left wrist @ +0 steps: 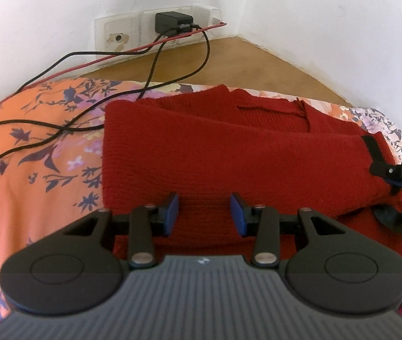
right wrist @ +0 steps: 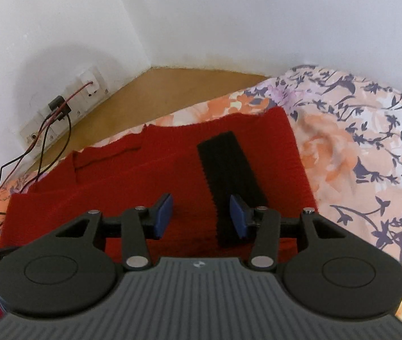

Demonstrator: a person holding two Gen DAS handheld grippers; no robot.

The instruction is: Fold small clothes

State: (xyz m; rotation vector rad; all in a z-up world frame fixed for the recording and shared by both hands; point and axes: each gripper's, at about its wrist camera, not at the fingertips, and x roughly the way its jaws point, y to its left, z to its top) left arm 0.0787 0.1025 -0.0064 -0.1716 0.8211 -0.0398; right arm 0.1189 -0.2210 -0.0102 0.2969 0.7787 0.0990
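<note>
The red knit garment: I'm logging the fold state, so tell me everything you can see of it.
The red knit garment is a deep red, ribbed-looking knit lying flat on the floral bedsheet, partly folded, with layers overlapping and a fold edge running across it. A black ribbed band lies diagonally on its right part. The left gripper and right gripper are both open above its near edge, gripping nothing. Black cables lie on the sheet beside its left edge.
</note>
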